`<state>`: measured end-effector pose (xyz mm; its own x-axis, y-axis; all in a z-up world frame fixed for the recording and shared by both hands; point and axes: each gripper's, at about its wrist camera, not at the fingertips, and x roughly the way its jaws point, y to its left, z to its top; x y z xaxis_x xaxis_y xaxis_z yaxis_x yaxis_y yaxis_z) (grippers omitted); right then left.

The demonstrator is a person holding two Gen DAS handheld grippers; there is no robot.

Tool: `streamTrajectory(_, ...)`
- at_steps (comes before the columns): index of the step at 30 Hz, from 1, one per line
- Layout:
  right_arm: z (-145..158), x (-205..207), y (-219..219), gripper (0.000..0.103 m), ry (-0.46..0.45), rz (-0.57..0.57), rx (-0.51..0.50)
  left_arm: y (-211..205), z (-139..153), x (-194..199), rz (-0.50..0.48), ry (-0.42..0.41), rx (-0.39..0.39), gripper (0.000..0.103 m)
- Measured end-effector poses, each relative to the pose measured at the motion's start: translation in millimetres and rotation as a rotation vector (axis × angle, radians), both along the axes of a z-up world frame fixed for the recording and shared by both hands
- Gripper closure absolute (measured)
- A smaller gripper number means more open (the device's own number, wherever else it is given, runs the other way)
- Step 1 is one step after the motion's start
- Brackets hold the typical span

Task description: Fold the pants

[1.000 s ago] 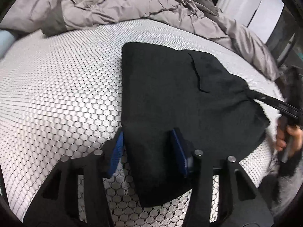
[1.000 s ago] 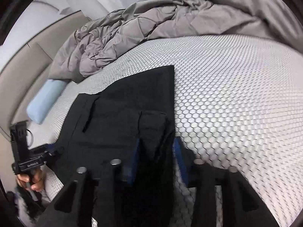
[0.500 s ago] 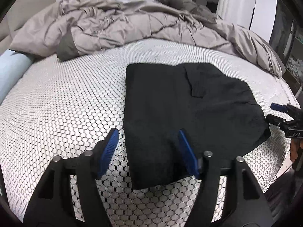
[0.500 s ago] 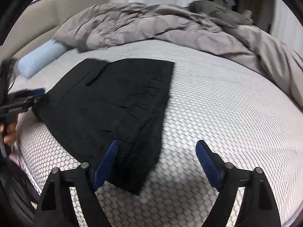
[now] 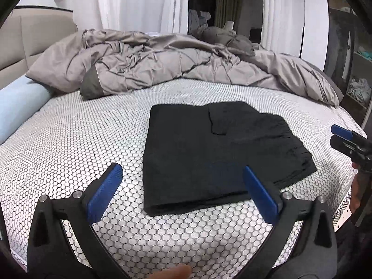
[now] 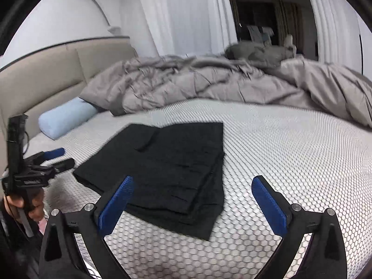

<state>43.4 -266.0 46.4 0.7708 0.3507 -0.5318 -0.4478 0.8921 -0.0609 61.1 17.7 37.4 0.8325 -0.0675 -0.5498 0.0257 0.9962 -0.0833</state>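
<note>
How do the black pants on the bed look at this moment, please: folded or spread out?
Folded. The pants lie as a compact rectangle on the bed, with stacked layers showing along the near edge.

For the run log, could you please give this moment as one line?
black pants: folded, flat on honeycomb mattress | left gripper: jaws opening, nothing between | right gripper: jaws opening, nothing between

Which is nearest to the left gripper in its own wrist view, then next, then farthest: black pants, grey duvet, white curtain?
1. Black pants: folded, just ahead of the left gripper.
2. Grey duvet: bunched across the bed's far side.
3. White curtain: behind the bed.
</note>
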Motion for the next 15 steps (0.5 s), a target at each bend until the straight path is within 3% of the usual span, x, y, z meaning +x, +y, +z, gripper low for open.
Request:
streamTrajectory(3, 1.8, -8.2, 6.7, 0.000, -0.043, 0.030, 0.015, -5.9, 2.3, -3.4, -0.007, -0.034, -0.008, 0.001)
streamTrajectory(15, 1.1, -9.8, 5.1, 0.000, -0.057, 0.020, 0.022, -13.1, 8.8, -6.2, -0.022, -0.080, -0.006, 0.001)
